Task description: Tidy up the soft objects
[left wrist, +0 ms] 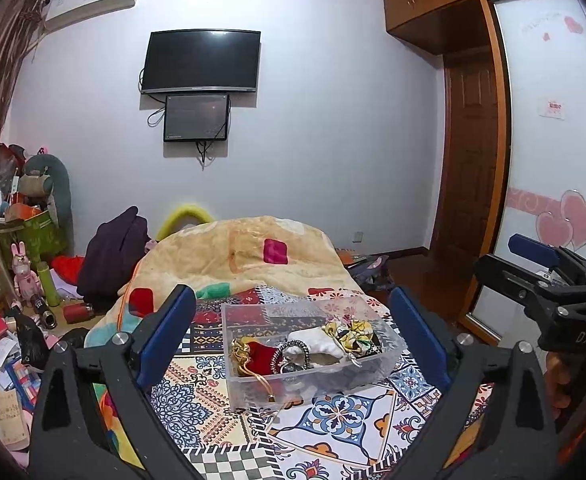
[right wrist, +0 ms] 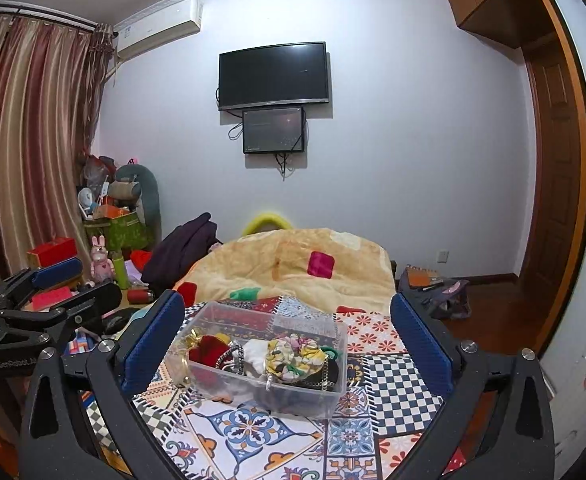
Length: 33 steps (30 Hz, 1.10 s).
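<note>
Soft objects lay gathered in a clear plastic bin (left wrist: 313,360) that sat on the patterned bedspread (left wrist: 353,420), near the middle of the bed: a red velvet pouch (left wrist: 259,354) with gold cord at one end, a white cloth pouch (left wrist: 317,344) in the middle, and a yellow-and-green printed bundle (left wrist: 353,330) at the other end, with a beaded strand draped between them. Judging by how they were piled, the sorting looked largely done, the bin serving to keep loose, floppy things from scattering over the bedding. The left gripper (left wrist: 293,336) hung above and in front of the bin with its blue fingers (left wrist: 165,332) spread wide and nothing between them; the right gripper (right wrist: 289,344) did likewise, its fingers (right wrist: 421,344) apart and empty, framing the bin from the other side. Each was well clear of the contents. Beyond the bin a rumpled yellow blanket (left wrist: 245,252) was heaped, close enough to crowd the far rim. A dark garment (left wrist: 113,256) and cluttered boxes lay off the bed's left side, and a television (left wrist: 201,62) hung on the far wall.
</note>
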Each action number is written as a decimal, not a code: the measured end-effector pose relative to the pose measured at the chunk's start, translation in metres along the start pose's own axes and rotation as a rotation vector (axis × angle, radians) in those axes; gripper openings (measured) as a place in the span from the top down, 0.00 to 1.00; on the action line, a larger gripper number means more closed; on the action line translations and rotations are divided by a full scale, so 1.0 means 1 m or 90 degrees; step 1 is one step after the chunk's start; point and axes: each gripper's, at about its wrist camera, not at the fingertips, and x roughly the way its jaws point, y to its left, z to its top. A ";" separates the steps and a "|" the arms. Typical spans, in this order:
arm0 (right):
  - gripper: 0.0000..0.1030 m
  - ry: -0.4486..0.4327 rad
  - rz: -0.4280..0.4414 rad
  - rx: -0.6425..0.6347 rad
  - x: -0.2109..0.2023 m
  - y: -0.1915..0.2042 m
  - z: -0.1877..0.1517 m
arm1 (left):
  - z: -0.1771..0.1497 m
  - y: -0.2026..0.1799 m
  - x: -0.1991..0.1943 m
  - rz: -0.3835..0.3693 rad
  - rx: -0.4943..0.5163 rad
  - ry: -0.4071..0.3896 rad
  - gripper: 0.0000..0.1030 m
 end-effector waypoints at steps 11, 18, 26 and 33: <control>0.00 -0.001 -0.001 0.000 -0.005 -0.001 -0.003 | 0.000 -0.004 -0.002 -0.002 0.008 0.001 0.04; 0.00 0.001 0.001 0.002 -0.005 -0.002 -0.002 | 0.000 -0.006 -0.002 -0.001 0.009 0.001 0.04; 0.00 0.001 0.001 0.004 -0.006 -0.001 -0.001 | 0.001 -0.006 -0.004 -0.002 0.011 0.001 0.02; 0.00 0.000 0.000 0.004 -0.007 0.001 -0.002 | 0.001 -0.005 -0.003 -0.002 0.010 0.004 0.01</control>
